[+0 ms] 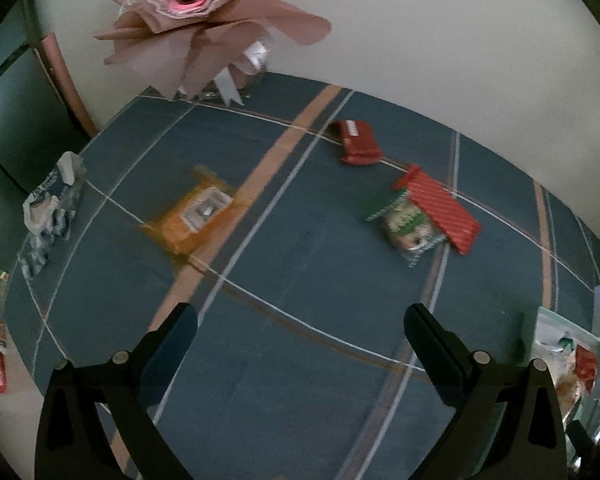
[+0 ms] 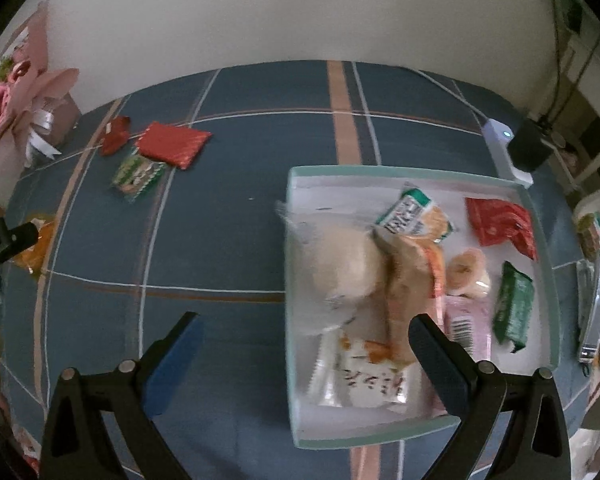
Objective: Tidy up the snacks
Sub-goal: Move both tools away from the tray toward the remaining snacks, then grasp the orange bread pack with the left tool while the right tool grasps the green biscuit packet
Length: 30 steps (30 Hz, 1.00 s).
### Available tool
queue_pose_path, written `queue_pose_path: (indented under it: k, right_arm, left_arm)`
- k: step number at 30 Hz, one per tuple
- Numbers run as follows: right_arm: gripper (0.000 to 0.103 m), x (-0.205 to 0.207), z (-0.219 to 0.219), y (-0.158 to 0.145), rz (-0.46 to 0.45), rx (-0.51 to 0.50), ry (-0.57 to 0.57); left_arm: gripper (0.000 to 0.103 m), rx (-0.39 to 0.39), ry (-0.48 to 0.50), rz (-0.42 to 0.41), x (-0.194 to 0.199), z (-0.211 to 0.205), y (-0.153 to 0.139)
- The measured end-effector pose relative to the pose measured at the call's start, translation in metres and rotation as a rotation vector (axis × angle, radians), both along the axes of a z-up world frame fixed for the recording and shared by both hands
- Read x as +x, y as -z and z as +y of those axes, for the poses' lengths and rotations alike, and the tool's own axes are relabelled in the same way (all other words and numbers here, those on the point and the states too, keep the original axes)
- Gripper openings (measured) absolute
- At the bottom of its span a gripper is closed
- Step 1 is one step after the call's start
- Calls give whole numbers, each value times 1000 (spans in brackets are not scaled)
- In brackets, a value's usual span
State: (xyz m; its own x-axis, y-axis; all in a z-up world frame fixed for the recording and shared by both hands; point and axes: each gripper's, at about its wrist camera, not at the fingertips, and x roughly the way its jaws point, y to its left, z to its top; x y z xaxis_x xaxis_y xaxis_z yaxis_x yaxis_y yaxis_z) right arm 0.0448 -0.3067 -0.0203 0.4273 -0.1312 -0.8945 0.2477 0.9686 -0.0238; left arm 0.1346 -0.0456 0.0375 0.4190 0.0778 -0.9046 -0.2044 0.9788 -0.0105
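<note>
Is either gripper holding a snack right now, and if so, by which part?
Nothing is held. The left gripper and right gripper are both open, with only the tablecloth showing between their fingers.

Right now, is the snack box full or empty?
Partly full. The pale green box holds several packets, like a red packet and a dark green packet, but white floor still shows between them.

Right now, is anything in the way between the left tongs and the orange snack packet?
No, nothing visible is. The left tongs hang open above bare tablecloth, and the orange snack packet lies flat ahead and to the left. The other snacks lie off to the side, clear of that path.
</note>
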Motion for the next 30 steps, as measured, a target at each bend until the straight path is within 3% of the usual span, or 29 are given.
queue_pose_path:
  k: [8,14,30]
  right_arm:
    - [103,7,29,6,-8,4,-55]
    - [103,17,34,12,-35,65,-56]
    - [103,70,57,16,-87,138,-69]
  left_arm:
    - [103,-33,-33,6,3,27,3]
    - [103,-69,-41,22,7,39,8]
    - [103,-162,-104,30,37,85,25]
